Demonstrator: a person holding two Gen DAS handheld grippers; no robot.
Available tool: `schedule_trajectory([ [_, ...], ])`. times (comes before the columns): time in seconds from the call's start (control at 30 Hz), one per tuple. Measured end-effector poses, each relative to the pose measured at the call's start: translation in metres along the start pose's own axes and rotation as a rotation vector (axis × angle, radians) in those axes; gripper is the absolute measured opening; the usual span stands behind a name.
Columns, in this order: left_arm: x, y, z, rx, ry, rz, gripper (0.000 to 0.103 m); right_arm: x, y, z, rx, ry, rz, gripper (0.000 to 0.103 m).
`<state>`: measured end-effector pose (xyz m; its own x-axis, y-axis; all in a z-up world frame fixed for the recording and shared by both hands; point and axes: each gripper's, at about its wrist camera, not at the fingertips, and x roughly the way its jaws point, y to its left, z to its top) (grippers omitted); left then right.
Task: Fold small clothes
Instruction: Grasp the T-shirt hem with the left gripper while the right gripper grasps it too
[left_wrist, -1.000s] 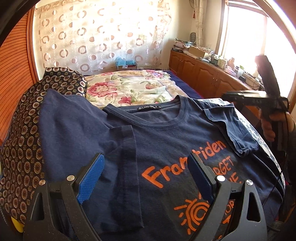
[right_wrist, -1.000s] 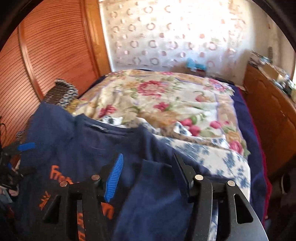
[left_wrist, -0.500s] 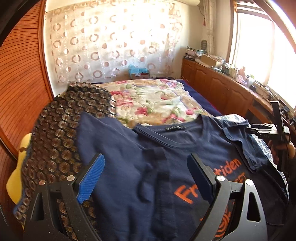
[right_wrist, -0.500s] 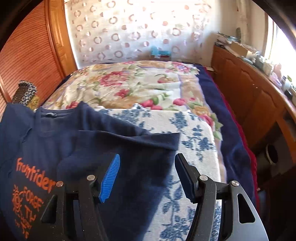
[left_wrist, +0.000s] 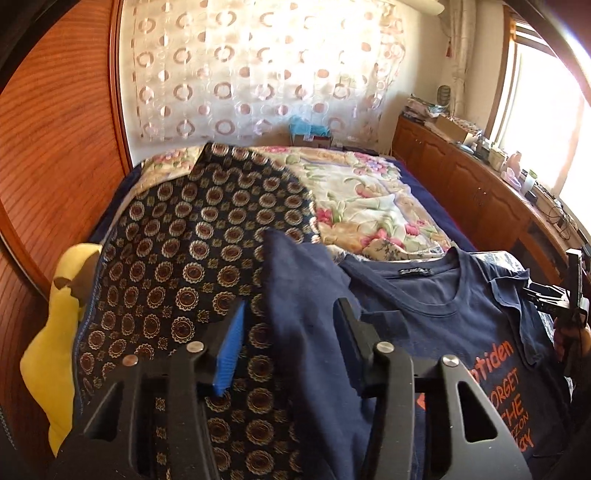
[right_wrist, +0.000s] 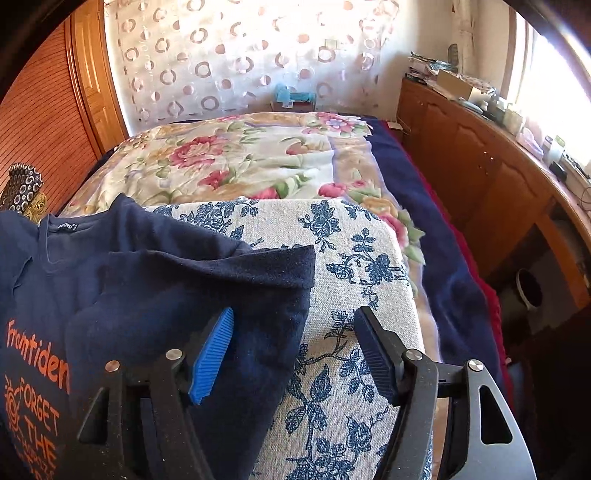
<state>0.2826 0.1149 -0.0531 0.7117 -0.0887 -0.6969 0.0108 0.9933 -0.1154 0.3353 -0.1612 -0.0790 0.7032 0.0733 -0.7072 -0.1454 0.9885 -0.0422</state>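
Left tool and right tool, both wide apart, empty.

Navy T-shirt (orange lettering); blue-floral cloth; dark medallion-print fabric.

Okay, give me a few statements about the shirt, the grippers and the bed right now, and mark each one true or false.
1. The T-shirt is navy with orange lettering. True.
2. The right gripper is clamped shut on a sleeve. False: its jaws stand open, astride the sleeve edge.
3. The left gripper has open jaws. True.
4. The shirt lies on a plain white sheet. False: under it is a blue-flowered cloth.
5. A floral quilt covers the bed beyond the shirt. True.
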Motion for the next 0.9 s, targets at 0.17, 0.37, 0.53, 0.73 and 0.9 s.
schedule_trajectory([
  [0.17,0.01,-0.005,-0.002,0.032,0.028,-0.014,0.04,0.002,-0.001,-0.001,-0.009,0.008,0.007,0.08],
  [0.37,0.007,-0.013,0.0,0.062,0.014,-0.028,0.015,0.015,-0.013,0.002,-0.003,0.01,0.013,0.081],
  [0.53,0.009,-0.014,0.004,0.077,0.026,-0.006,0.014,0.015,-0.013,0.001,-0.003,0.01,0.013,0.081],
  [0.73,0.009,-0.017,0.007,0.096,0.025,-0.043,0.005,0.015,-0.014,0.001,-0.003,0.01,0.016,0.081],
  [0.9,-0.011,-0.025,0.007,0.106,-0.015,-0.075,0.004,0.019,-0.009,0.007,-0.055,-0.001,0.069,0.06],
])
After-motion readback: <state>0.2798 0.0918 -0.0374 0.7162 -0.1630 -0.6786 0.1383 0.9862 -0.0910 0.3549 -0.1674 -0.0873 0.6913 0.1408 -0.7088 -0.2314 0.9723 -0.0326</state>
